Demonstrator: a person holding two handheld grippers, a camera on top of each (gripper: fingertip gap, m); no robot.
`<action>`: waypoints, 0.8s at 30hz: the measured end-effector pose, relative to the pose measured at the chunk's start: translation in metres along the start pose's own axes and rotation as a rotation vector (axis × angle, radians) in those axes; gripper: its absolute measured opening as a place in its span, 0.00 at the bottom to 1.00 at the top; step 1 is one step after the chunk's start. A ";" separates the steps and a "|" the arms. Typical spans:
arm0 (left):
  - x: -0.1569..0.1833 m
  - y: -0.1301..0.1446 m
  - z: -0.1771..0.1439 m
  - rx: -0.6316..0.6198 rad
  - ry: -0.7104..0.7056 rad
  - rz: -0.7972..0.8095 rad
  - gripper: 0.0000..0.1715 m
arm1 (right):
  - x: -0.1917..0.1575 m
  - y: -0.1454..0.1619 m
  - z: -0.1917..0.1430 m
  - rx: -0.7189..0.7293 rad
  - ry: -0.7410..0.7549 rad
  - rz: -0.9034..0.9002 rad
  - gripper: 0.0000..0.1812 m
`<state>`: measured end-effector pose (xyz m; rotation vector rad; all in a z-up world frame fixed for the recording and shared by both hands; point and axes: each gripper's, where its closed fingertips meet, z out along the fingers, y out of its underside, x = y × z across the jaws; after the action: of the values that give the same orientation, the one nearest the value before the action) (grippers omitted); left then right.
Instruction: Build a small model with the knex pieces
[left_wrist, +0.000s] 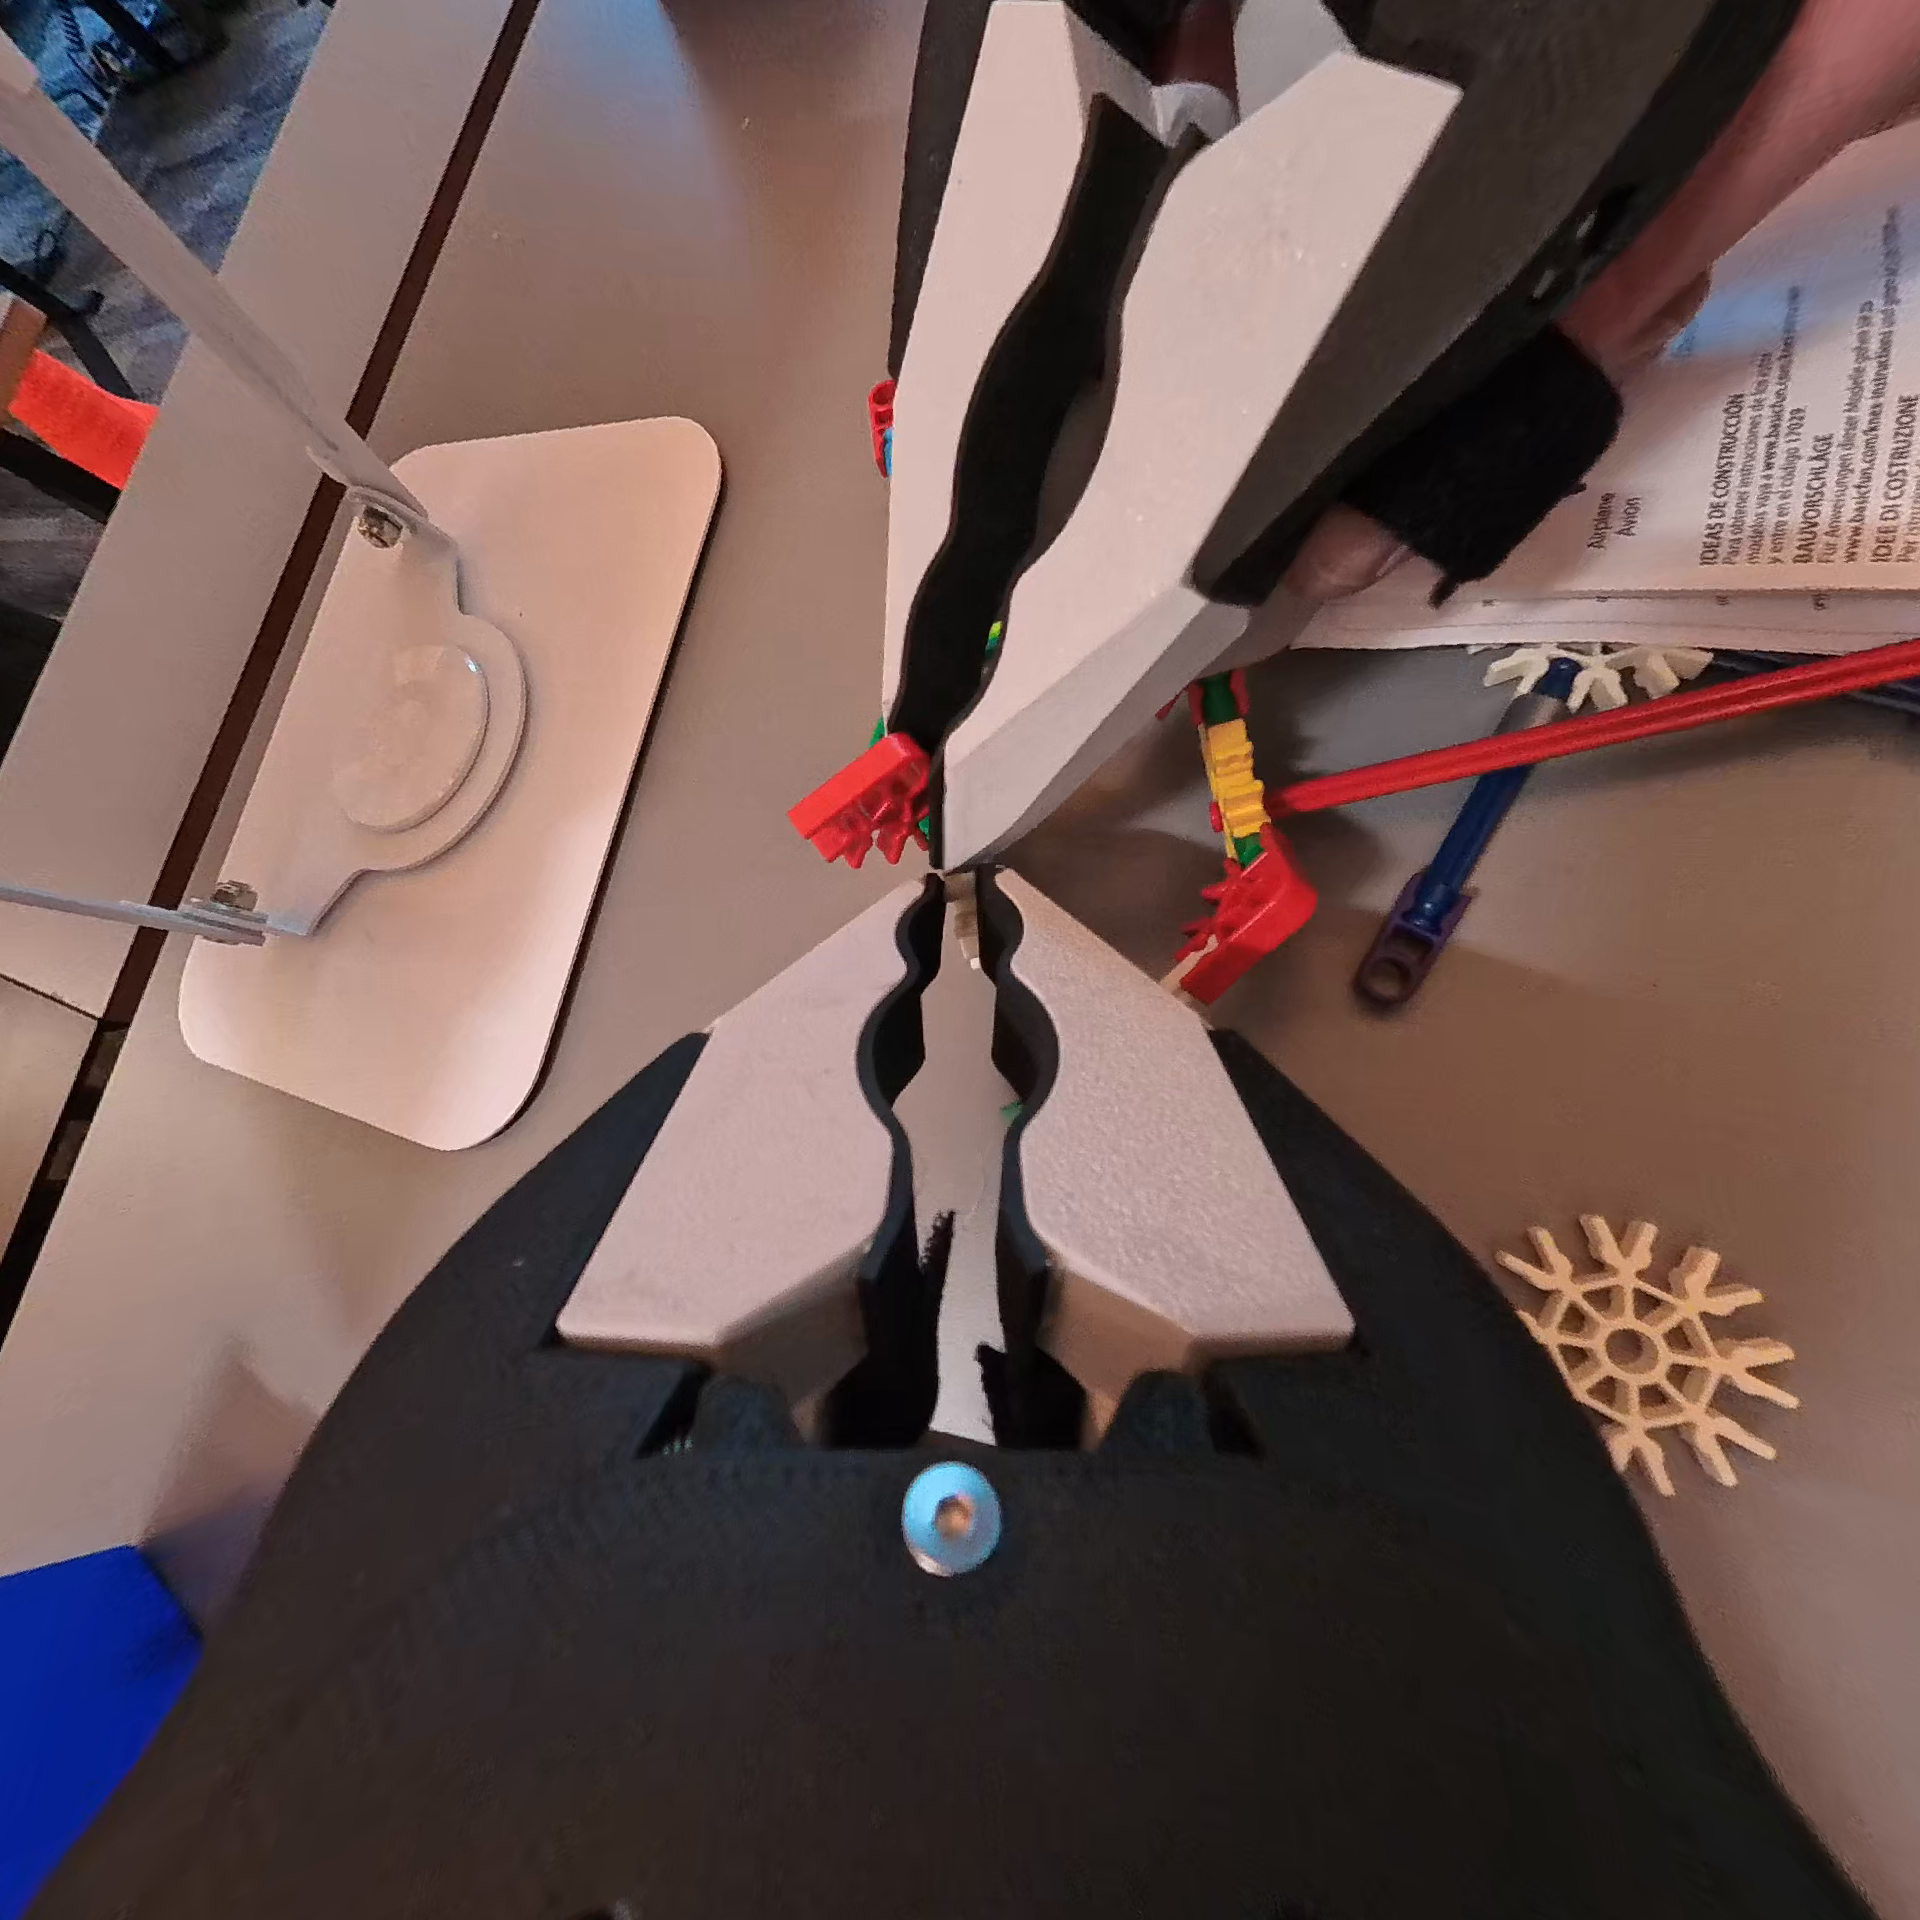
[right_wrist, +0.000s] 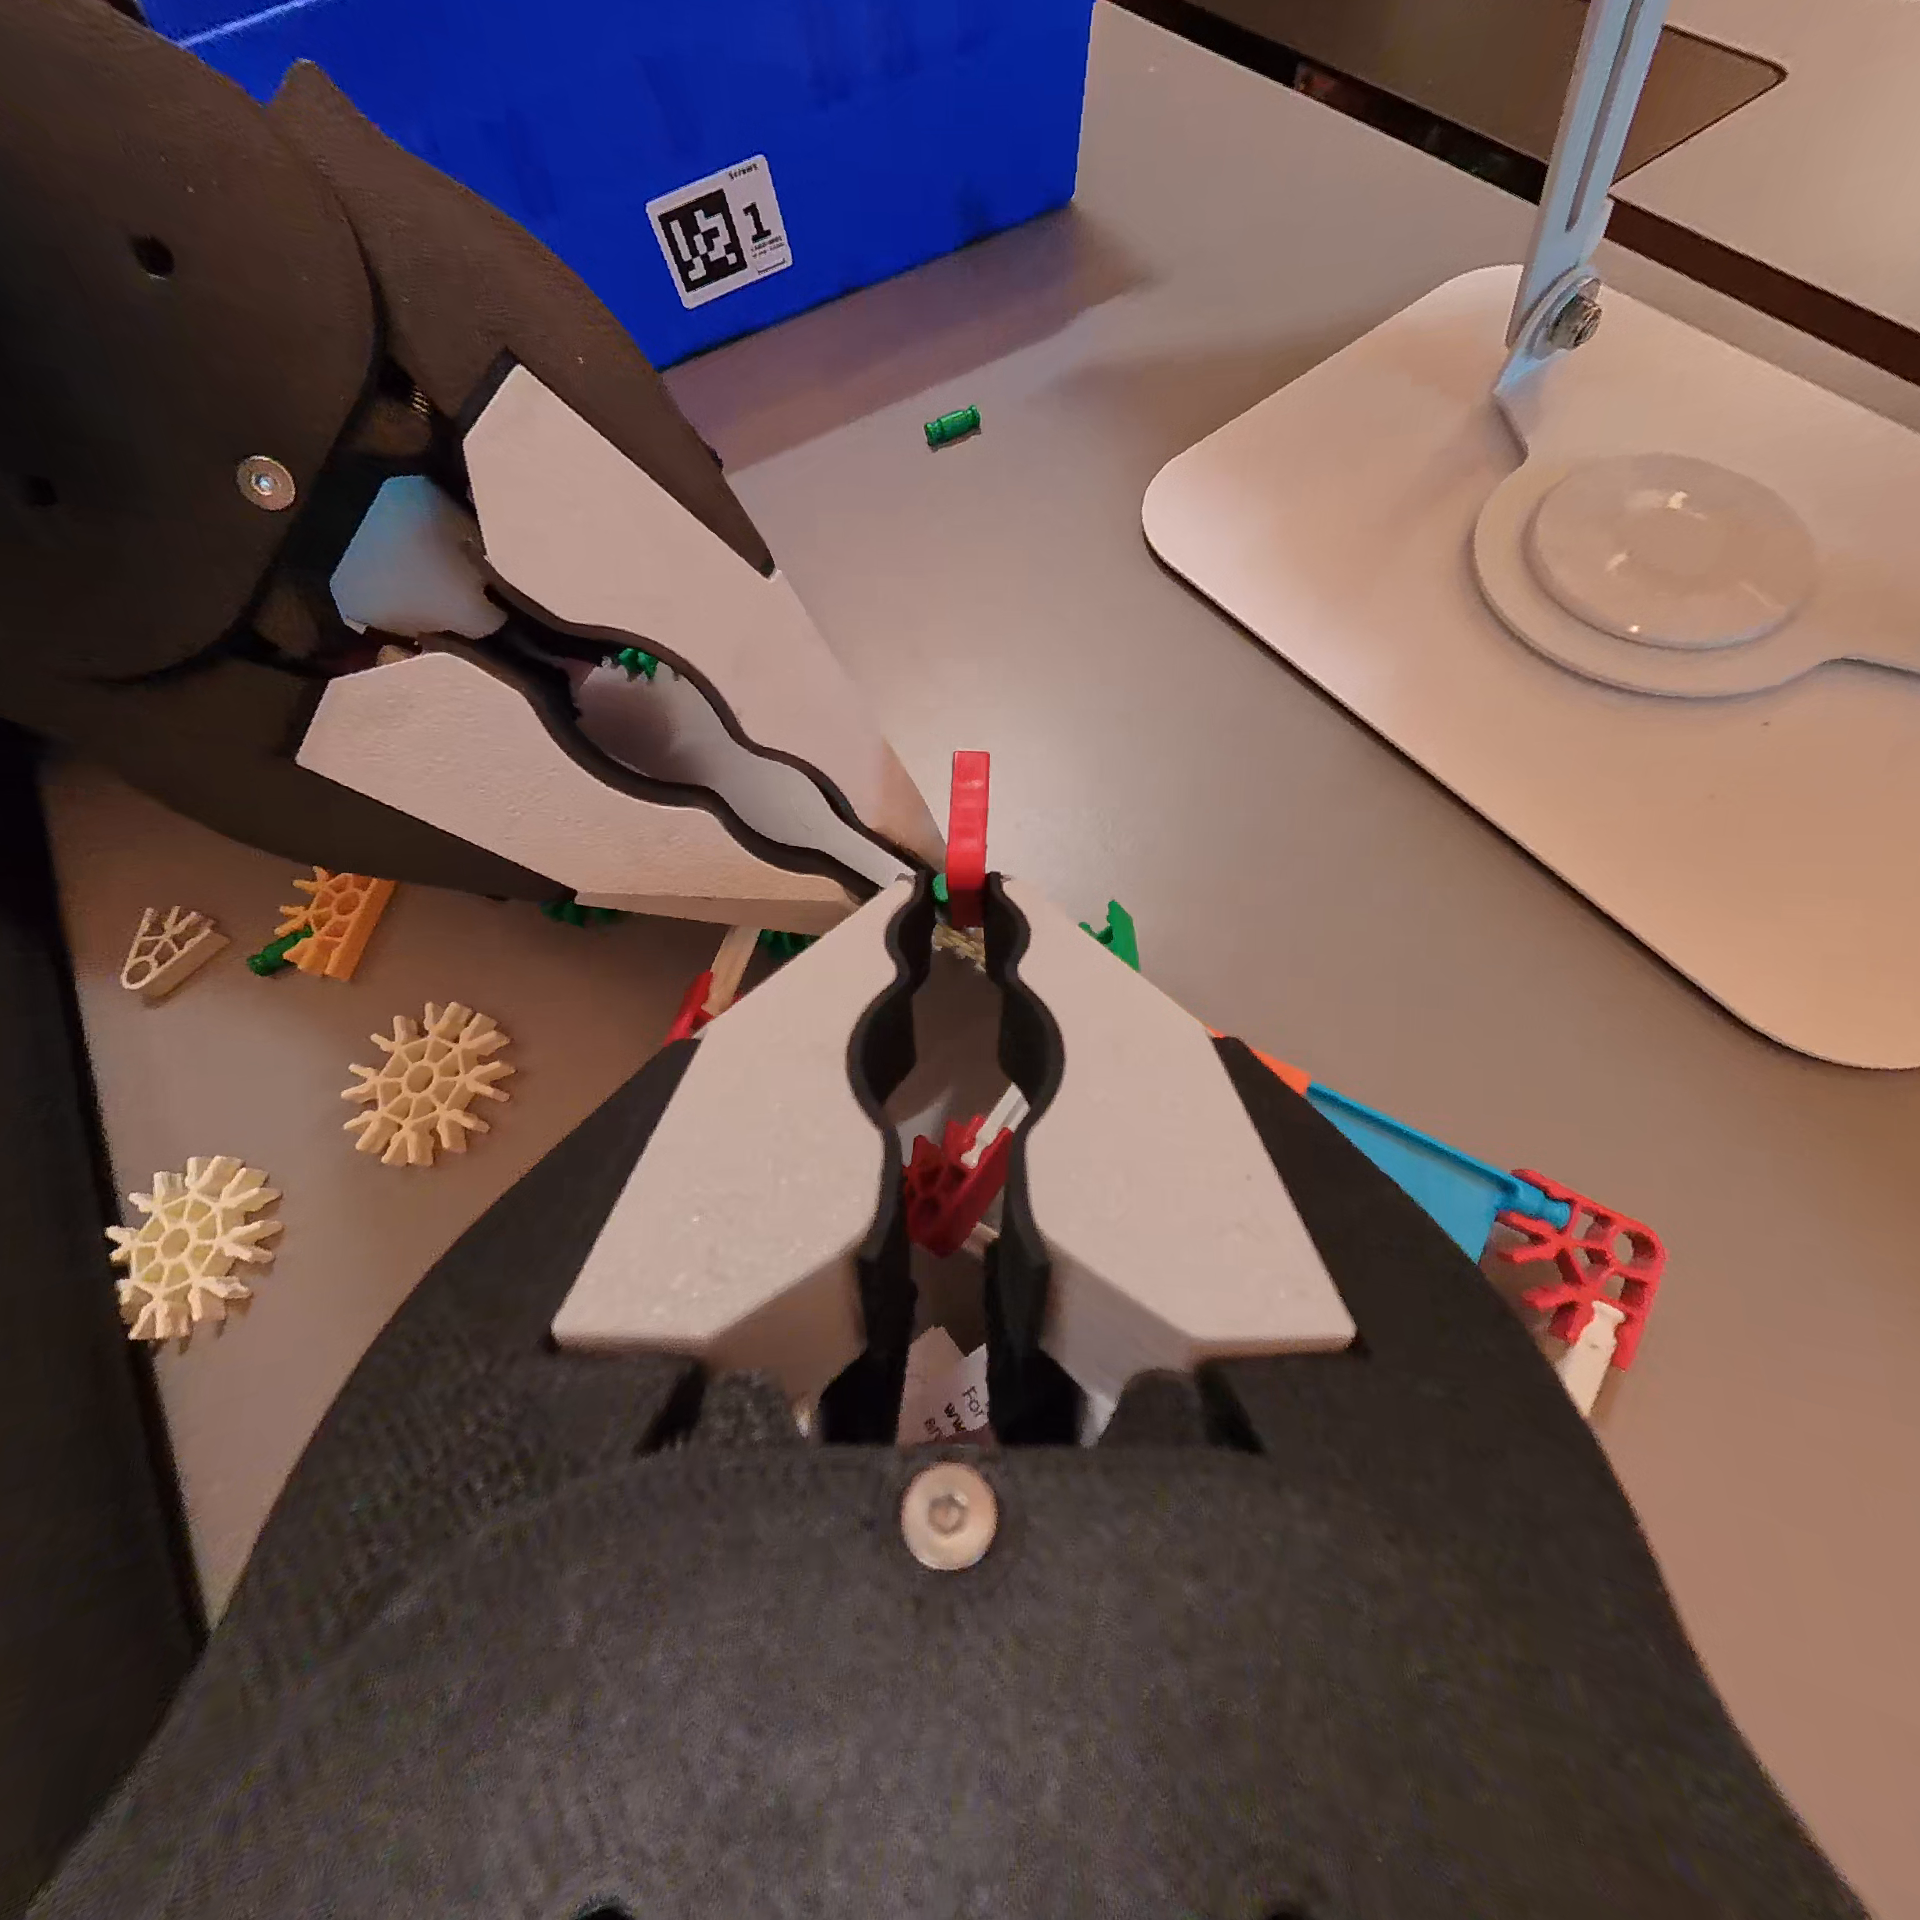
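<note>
In the left wrist view my left gripper (left_wrist: 958, 899) is shut on a small cream piece (left_wrist: 962, 927) at its tips. My right gripper (left_wrist: 940, 831) comes in from above, tip to tip with the left one, and is shut on a red connector (left_wrist: 862, 805). In the right wrist view my right gripper (right_wrist: 964, 899) pinches that red connector (right_wrist: 968, 810), which stands upright above the tips. The left gripper (right_wrist: 899, 878) reaches in from the left and meets it there. A toy frame with a red corner connector (left_wrist: 1242, 925), yellow pieces (left_wrist: 1231, 774) and a red rod (left_wrist: 1610, 727) lies just under both grippers.
On the grey table are cream snowflake connectors (left_wrist: 1647, 1351) (right_wrist: 426, 1081), an orange connector (right_wrist: 338, 920), a short green rod (right_wrist: 951, 424), a blue rod (left_wrist: 1475, 831) and a printed sheet (left_wrist: 1766, 416). A white stand base (left_wrist: 457, 779) (right_wrist: 1455, 727) and a blue bin (right_wrist: 883, 125) stand nearby. Only a small space, under 4 cm, lies between the two pairs of fingers.
</note>
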<state>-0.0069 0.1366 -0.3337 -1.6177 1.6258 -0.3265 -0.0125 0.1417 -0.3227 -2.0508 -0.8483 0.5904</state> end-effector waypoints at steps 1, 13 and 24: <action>0.000 0.000 0.000 -0.001 -0.001 0.002 0.02 | 0.000 0.000 0.000 -0.001 0.002 -0.005 0.04; -0.003 -0.002 0.003 0.011 -0.013 -0.013 0.01 | 0.002 -0.001 0.001 0.003 0.033 -0.076 0.03; -0.008 -0.002 0.006 0.003 -0.023 -0.026 0.01 | 0.006 -0.005 0.003 -0.030 0.149 -0.300 0.01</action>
<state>-0.0026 0.1457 -0.3340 -1.6357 1.5876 -0.3231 -0.0123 0.1501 -0.3211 -1.9175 -1.0543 0.2583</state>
